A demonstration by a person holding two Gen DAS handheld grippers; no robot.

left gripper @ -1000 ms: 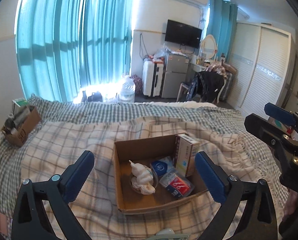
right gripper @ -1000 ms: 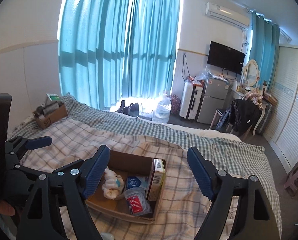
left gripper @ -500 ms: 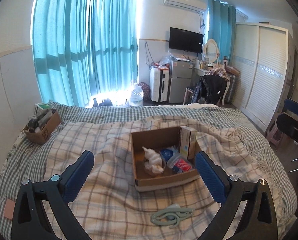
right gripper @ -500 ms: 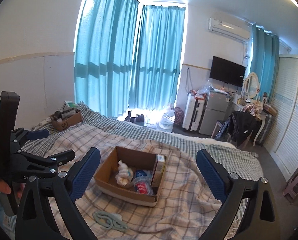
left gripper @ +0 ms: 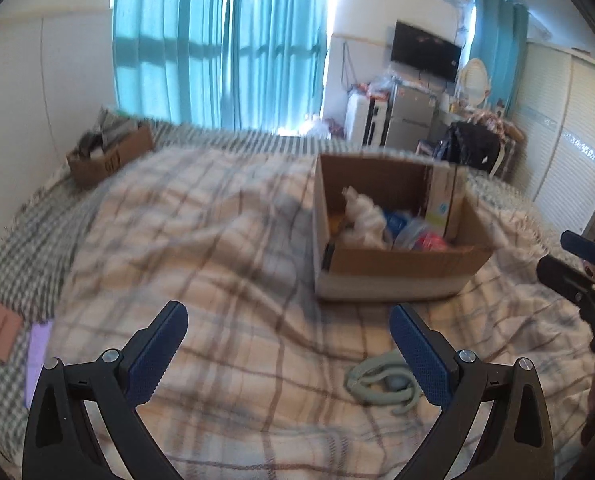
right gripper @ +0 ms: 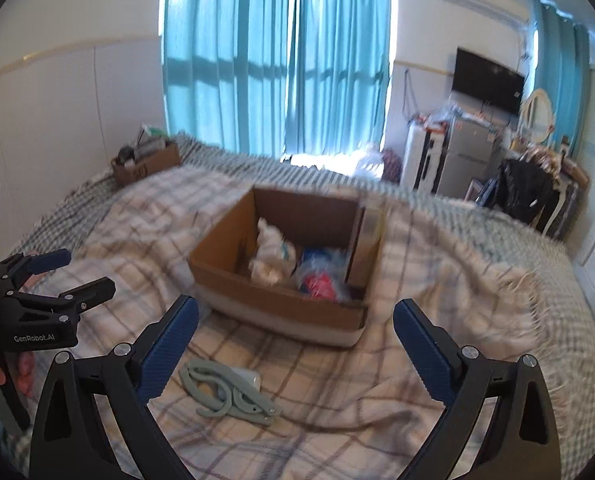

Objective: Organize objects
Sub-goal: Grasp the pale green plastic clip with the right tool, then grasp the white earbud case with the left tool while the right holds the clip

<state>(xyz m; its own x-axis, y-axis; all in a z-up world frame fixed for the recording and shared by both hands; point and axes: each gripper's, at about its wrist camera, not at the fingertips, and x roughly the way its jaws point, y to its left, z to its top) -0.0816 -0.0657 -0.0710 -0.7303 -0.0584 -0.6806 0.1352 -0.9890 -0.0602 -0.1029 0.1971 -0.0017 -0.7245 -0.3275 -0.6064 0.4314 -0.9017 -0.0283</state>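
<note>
Right hand-held gripper [right gripper: 295,338]: jaws wide apart, empty, over the bed
Left hand-held gripper [right gripper: 63,270]: at left edge, jaws apart, empty
Cardboard box [right gripper: 285,308]: on the plaid blanket [right gripper: 437,280], holding a white bundle [right gripper: 271,254], a clear packet with red [right gripper: 321,280] and an upright carton [right gripper: 367,236]
Grey-green folding hanger [right gripper: 225,390]: flat on the blanket, just before the box
Second box [right gripper: 147,164]: far corner of the bed

Matt brown cardboard box [right gripper: 281,304] sits on a soft woven plaid blanket [right gripper: 417,392] beside a smooth plastic hanger [right gripper: 225,392].
</note>
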